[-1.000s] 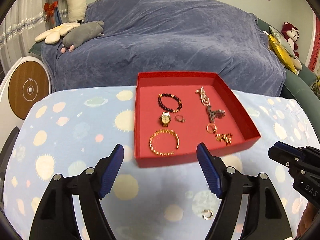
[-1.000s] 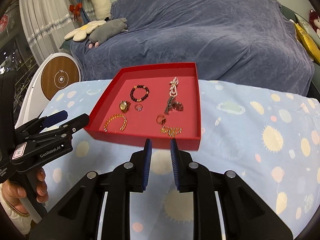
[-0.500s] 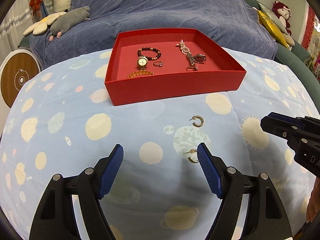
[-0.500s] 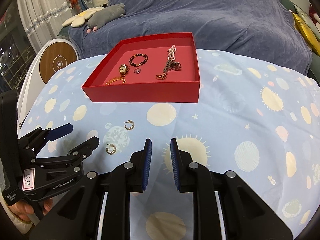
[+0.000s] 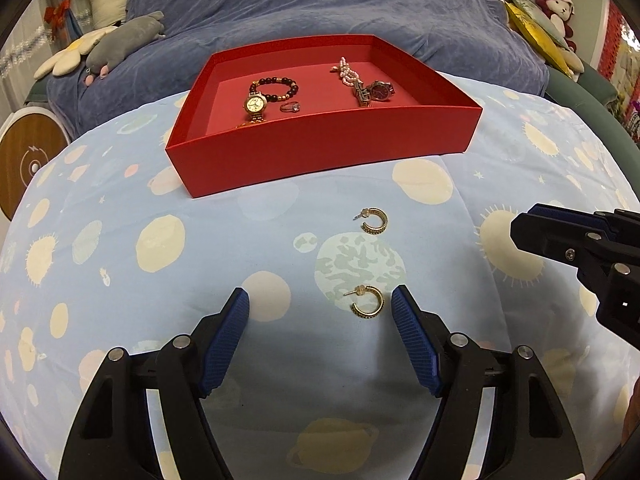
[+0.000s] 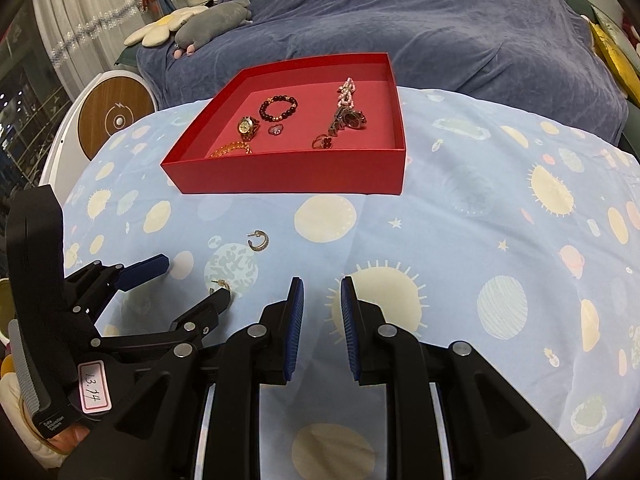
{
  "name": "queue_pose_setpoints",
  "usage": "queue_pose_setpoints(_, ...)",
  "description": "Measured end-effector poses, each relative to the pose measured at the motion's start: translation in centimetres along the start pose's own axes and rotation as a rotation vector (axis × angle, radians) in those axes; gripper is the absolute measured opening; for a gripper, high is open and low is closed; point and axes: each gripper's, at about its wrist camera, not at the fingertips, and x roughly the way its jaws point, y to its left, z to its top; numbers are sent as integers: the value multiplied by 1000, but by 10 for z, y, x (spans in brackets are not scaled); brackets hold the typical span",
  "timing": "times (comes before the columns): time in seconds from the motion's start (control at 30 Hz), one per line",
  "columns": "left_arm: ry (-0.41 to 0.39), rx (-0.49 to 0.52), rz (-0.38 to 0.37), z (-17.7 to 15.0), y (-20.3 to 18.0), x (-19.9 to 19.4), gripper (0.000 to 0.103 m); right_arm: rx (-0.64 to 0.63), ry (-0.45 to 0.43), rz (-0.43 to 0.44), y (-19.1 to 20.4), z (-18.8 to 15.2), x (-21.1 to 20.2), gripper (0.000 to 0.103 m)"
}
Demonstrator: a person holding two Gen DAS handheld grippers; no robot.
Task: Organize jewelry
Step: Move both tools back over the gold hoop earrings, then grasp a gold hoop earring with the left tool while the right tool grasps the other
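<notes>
Two gold hoop earrings lie on the planet-print cloth in front of a red tray (image 5: 320, 152) (image 6: 288, 172). The near earring (image 5: 366, 304) (image 6: 220, 285) sits between the fingers of my left gripper (image 5: 320, 300) (image 6: 194, 278), close to the right finger and untouched; the jaws are closing. The far earring (image 5: 374, 221) (image 6: 259, 240) lies nearer the tray. My right gripper (image 6: 322, 284) (image 5: 520, 232) hovers to the right with a narrow gap and nothing in it. The tray holds a gold watch (image 5: 255, 105), a bead bracelet (image 5: 276, 87), a ring (image 5: 290, 108), a pink pearl piece (image 5: 348, 74) and a dark watch (image 5: 378, 91).
Behind the table is a sofa under a blue cover (image 5: 320, 12), with plush toys (image 5: 124, 36) at its left end and cushions (image 5: 536, 24) at its right. A round white and wood device (image 6: 116, 120) stands at the left edge. A hand (image 6: 24, 396) holds the left gripper.
My left gripper has come down and back from over the tray to the two earrings on the cloth, and its jaws have narrowed a little. The right gripper has sunk slightly.
</notes>
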Motion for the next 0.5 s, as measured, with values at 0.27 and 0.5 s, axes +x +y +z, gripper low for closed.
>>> queue_pose_setpoints(0.27,-9,6,-17,-1,0,3,40,-2,11,11,3,0,4,20)
queue_pose_setpoints(0.5,0,-19,-56,1,9,1,14,-5,34,47,10,6,16,19)
